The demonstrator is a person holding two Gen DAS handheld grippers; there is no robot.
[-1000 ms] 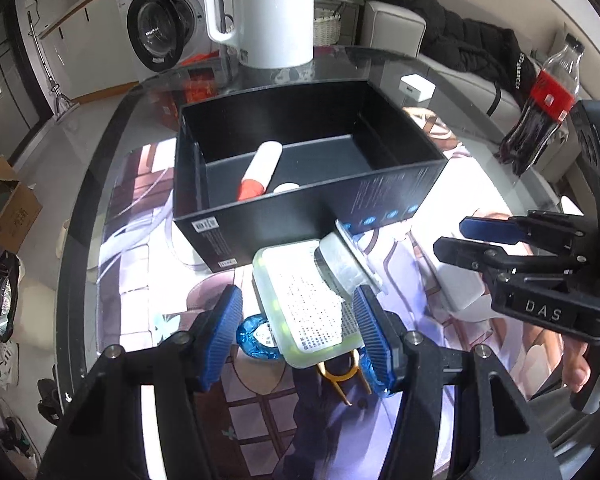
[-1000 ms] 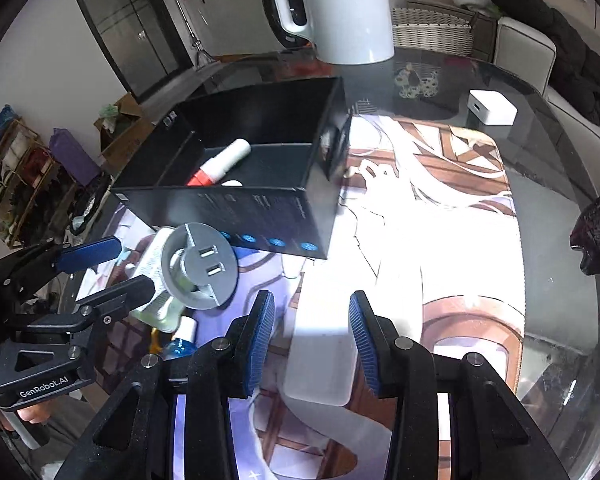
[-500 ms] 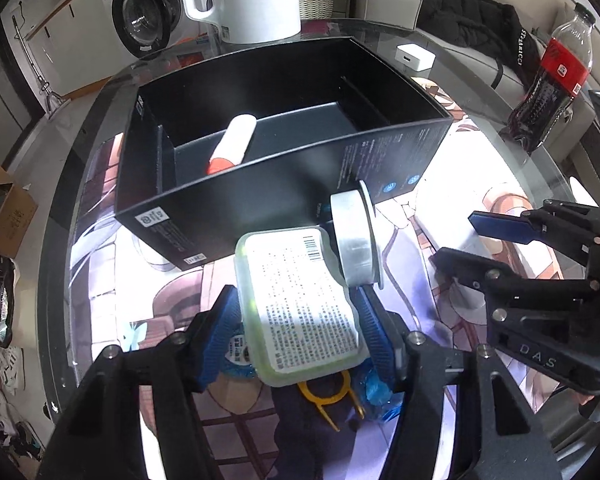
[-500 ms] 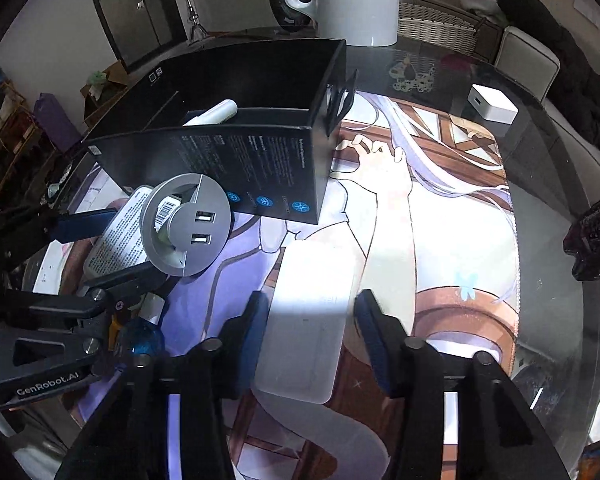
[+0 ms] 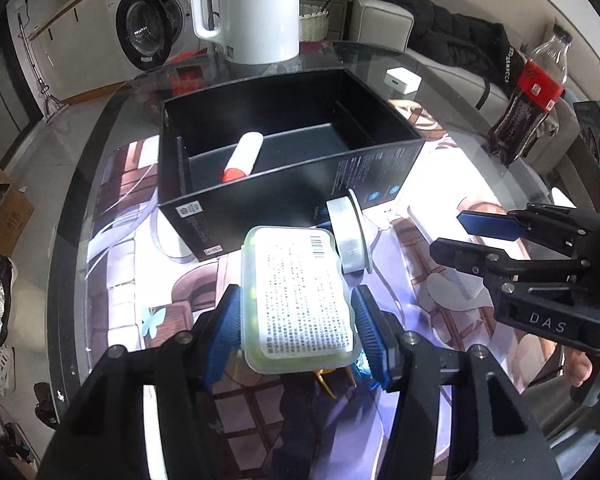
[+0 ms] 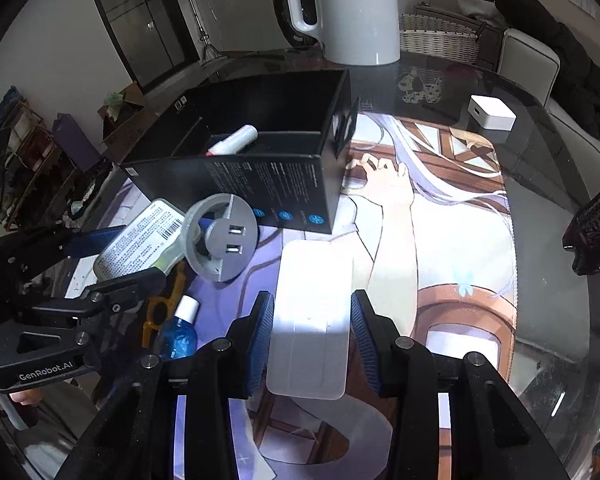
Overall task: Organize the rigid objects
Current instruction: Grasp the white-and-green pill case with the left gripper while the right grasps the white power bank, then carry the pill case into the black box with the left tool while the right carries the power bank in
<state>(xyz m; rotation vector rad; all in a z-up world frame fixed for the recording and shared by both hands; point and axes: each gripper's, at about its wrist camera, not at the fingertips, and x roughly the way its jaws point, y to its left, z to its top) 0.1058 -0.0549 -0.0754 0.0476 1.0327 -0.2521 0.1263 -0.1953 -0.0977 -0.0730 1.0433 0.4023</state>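
Note:
My left gripper (image 5: 296,340) is shut on a pale green flat case with a white label (image 5: 298,296), held just in front of the open black box (image 5: 284,184). The case also shows in the right wrist view (image 6: 140,240). A grey round USB hub (image 6: 220,236) leans against the case. A white tube with a red cap (image 5: 242,158) lies inside the box. My right gripper (image 6: 312,344) is open, its fingers on either side of a white flat rectangular case (image 6: 312,320) lying on the mat.
A blue bottle (image 6: 180,328) and a yellow clip (image 6: 160,308) lie under the left gripper. A white kettle (image 5: 248,8) stands behind the box. A cola bottle (image 5: 528,100) stands at the right. A small white charger (image 6: 492,116) sits on the glass table.
My left gripper has lifted and tilted the green case toward the box. My right gripper has moved forward and down so its fingers straddle the white case.

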